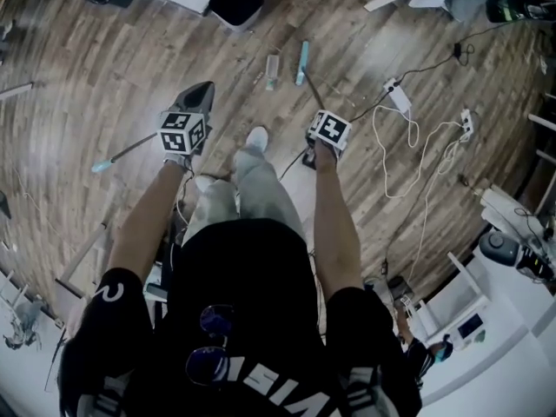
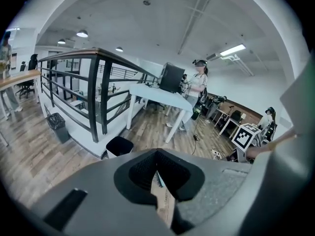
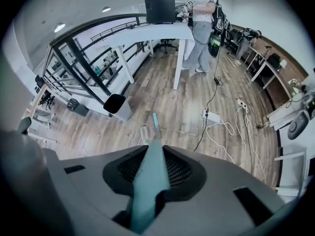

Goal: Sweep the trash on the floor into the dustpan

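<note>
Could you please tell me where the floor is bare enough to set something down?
The boards lie bare left of the dustpan, up to the black bin. Right of the broom, cables and power strips crowd it.

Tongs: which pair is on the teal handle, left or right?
The right gripper: its tongs are shut on the teal handle, which sticks out ahead of them. The left gripper pinches a brownish flat strip instead.

There are two grippers, the left gripper (image 2: 158, 181) and the right gripper (image 3: 153, 176). The fingers hold one broom (image 1: 301, 62) and one dustpan (image 1: 198, 99). Ahead of the fingers are one black bin (image 1: 236, 2), one bit of trash (image 1: 272, 70) and two white strips, the near power strip (image 1: 399, 97) and the far power strip (image 1: 466, 124).
</note>
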Demonstrator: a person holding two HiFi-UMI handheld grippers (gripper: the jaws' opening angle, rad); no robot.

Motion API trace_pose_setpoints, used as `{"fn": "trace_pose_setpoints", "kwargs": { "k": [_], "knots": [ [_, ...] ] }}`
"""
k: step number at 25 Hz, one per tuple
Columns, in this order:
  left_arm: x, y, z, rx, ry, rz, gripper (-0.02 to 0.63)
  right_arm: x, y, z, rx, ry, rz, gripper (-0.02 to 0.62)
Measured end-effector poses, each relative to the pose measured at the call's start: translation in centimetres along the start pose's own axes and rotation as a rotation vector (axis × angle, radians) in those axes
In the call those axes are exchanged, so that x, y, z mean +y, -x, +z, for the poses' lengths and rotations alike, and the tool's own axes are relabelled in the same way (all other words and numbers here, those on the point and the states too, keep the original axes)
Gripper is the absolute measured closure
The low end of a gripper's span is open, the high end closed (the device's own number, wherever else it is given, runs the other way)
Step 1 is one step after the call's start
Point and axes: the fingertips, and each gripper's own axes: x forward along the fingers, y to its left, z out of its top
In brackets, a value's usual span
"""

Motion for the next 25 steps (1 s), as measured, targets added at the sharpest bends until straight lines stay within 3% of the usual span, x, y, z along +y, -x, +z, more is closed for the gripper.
{"fn": "trace_pose_setpoints", "kwargs": {
  "k": [5,14,19,25],
  "knots": [
    [1.9,-1.1,-0.7,0.02,0.032,0.04,0.607,1.3,-2.8,0.2,0.07,0.072,-0.016,0.512],
    [5.1,0.2,-2.9,0.031,0.082,0.092,0.607,8.6,-3.5,-0.2,0.091,0.327,0.033,0.512],
    [6.9,2.5,-3.9,0.011,0.101,0.11,0.607,10.1,-2.8,-2.0,0.096,0.344,0.032,0.512],
    [10.6,7.6,-6.7,-0.003,0.098,0.118,0.607,14.0,-1.4,-7.0,0.098,0.389,0.037,0.512]
  ]
}}
